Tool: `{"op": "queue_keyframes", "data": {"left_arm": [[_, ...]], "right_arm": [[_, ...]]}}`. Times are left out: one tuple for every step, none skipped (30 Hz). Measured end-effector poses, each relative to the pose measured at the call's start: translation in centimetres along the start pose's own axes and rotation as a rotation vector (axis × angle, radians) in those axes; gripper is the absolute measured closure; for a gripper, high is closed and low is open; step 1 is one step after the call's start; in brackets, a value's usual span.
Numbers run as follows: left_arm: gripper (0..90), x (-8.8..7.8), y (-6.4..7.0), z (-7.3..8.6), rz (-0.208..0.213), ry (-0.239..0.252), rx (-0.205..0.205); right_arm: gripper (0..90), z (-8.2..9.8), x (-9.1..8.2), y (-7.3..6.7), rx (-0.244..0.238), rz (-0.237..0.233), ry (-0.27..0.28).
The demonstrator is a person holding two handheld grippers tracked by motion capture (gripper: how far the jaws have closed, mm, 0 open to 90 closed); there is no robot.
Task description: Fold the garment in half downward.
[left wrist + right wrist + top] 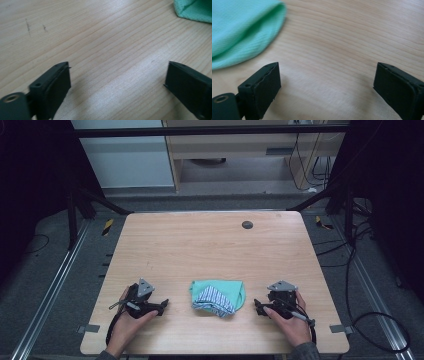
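The wooden table [215,255] takes up the middle of the high view, pale grain running across it, with a small dark round disc [247,224] set into it near the far edge, upper centre of the frame. Around it sit grey floor and loose black cables [380,320] at the lower right.

Now the cloth: a folded bundle [218,297] lies in the lower centre of the high view, between the two grippers and apart from both. It's mint green, soft and rounded at its right side, with a blue-and-white striped piece [215,301] lying on its front, lower left part. In the right gripper view the green fabric [239,32] fills the upper left corner, finely ribbed, its rounded edge curving down just above the left jaw. In the left gripper view a green corner [193,10] peeks in at the upper right.

The left gripper [162,305] sits at the lower left of the high view, held in the person's left hand [127,322], pointing toward the bundle. Its jaws stand wide apart with bare wood between them. The right gripper [257,306] mirrors it at the lower right, in the right hand [292,322], jaws likewise spread wide over bare table, gripping nothing.
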State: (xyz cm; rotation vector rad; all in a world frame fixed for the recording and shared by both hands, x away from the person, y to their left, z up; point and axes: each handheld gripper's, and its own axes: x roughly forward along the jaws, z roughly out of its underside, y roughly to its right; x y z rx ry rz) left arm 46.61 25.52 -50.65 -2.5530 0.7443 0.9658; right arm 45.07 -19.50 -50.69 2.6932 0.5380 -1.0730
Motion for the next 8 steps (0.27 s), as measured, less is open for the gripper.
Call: {"op": "queue_keyframes", "data": {"left_arm": [[3.5, 0.12, -0.26, 0.07, 0.011, 0.000, -0.017], [3.0, 0.20, -0.37, 0.07, 0.016, 0.000, -0.031], [2.8, 0.26, -0.55, 0.05, 0.023, -0.008, -0.043], [2.6, 0.31, -0.65, 0.04, 0.031, -0.013, -0.051], [2.2, 0.43, -0.81, 0.02, 0.039, -0.018, -0.070], [1.1, 0.45, -0.86, 0.02, 0.039, -0.020, -0.074], [1.1, 0.46, -0.90, -0.01, 0.035, -0.025, -0.072], [0.5, 0.49, -0.92, -0.03, 0.033, -0.026, -0.070]], "right_arm": [[5.2, -0.01, 0.36, 0.14, 0.024, 0.007, 0.001], [2.8, -0.01, 0.76, 0.38, 0.054, -0.003, 0.009], [2.3, -0.08, 0.92, 0.44, 0.067, -0.007, 0.012], [1.7, -0.22, 1.12, 0.52, 0.070, 0.010, 0.010], [0.9, -0.32, 1.22, 0.54, 0.077, 0.019, 0.007], [0.1, -0.41, 1.33, 0.56, 0.083, 0.022, 0.002], [0.1, -0.42, 1.35, 0.57, 0.083, 0.023, 0.002], [0.1, -0.42, 1.36, 0.58, 0.082, 0.024, 0.003]]}}
